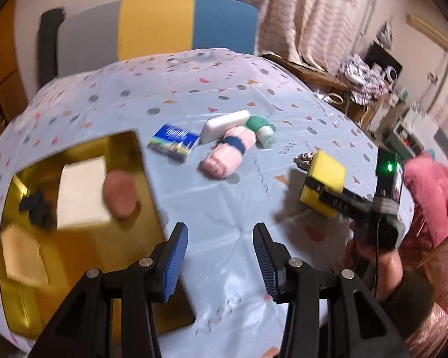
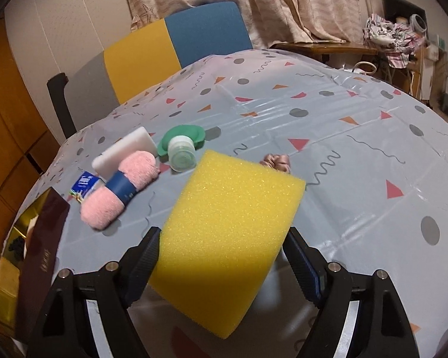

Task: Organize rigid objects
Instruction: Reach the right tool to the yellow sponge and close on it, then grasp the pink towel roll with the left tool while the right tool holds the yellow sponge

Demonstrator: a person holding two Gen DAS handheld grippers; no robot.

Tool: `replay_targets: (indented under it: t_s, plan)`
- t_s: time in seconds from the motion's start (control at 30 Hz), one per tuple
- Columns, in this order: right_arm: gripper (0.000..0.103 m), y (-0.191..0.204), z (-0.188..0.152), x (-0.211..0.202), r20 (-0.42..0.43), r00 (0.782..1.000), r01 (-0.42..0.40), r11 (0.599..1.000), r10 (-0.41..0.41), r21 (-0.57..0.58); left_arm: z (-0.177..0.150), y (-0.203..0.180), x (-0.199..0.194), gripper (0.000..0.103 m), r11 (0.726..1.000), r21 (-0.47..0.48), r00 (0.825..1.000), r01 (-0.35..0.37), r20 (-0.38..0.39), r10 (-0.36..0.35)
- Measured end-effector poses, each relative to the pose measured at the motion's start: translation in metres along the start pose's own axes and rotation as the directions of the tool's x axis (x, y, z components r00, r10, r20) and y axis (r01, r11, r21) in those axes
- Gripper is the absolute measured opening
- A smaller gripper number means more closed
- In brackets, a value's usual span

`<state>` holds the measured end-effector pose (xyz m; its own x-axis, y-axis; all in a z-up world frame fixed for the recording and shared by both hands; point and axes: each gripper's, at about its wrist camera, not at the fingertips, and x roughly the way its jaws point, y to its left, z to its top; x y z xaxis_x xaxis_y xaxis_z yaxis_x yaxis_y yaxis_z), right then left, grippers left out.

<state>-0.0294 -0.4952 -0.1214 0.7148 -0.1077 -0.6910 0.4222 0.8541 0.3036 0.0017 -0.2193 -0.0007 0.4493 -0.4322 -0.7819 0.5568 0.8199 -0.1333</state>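
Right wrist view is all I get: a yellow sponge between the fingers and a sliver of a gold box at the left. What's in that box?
Observer: The gold box holds a pink oval piece, a white block and a small black item.
Operator: Is the left gripper carrying anything?
Observer: No. The left gripper is open and empty, over the tablecloth beside the box.
Operator: Is my sponge off the table?
Observer: Seemingly. The yellow sponge has a shadow under it.

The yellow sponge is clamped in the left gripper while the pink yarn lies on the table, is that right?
Not quite: the yellow sponge sits between the jaws of the right gripper, as the right wrist view shows. The pink yarn does lie on the table.
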Motion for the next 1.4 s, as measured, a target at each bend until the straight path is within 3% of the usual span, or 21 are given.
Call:
replay_targets:
  t_s: [0.23, 0.57, 0.7, 0.83, 1.03, 1.13, 1.2, 1.4]
  plan:
    - [0.082, -0.021, -0.011, -0.001, 0.032, 0.999, -0.025, 0.996, 0.022, 0.09, 0.05, -0.034, 0.065, 0.048, 0.992, 0.12, 0.995, -0.034, -0.091, 0.045]
    - [0.083, -0.024, -0.013, 0.002, 0.053, 0.998, -0.05, 0.993, 0.045, 0.106, 0.087, -0.04, 0.152, 0.05, 0.977, 0.163, 0.969, -0.138, -0.181, 0.167]
    - [0.082, -0.025, -0.014, 0.002, 0.06, 0.997, -0.058, 0.992, 0.052, 0.111, 0.096, -0.037, 0.177, 0.05, 0.976, 0.154, 0.96, -0.153, -0.21, 0.183]
    - [0.083, -0.026, -0.014, 0.003, 0.062, 0.997, -0.061, 0.992, 0.055, 0.113, 0.099, -0.034, 0.197, 0.05, 0.962, 0.171, 0.946, -0.21, -0.214, 0.245]
    - [0.083, -0.025, -0.014, 0.003, 0.066, 0.997, -0.056, 0.993, 0.049, 0.108, 0.09, -0.036, 0.204, 0.053, 0.952, 0.167, 0.942, -0.255, -0.18, 0.284]
    - [0.083, -0.025, -0.015, 0.003, 0.067, 0.996, -0.057, 0.992, 0.05, 0.109, 0.086, -0.041, 0.202, 0.043, 0.934, 0.223, 0.936, -0.28, -0.154, 0.317]
    - [0.083, -0.025, -0.015, 0.003, 0.068, 0.996, -0.06, 0.992, 0.053, 0.111, 0.083, -0.041, 0.196, 0.036, 0.936, 0.226, 0.942, -0.27, -0.138, 0.305]
    - [0.082, -0.025, -0.015, 0.003, 0.067, 0.997, -0.052, 0.993, 0.045, 0.104, 0.072, -0.027, 0.173, 0.033, 0.988, 0.056, 0.974, -0.143, -0.168, 0.151]
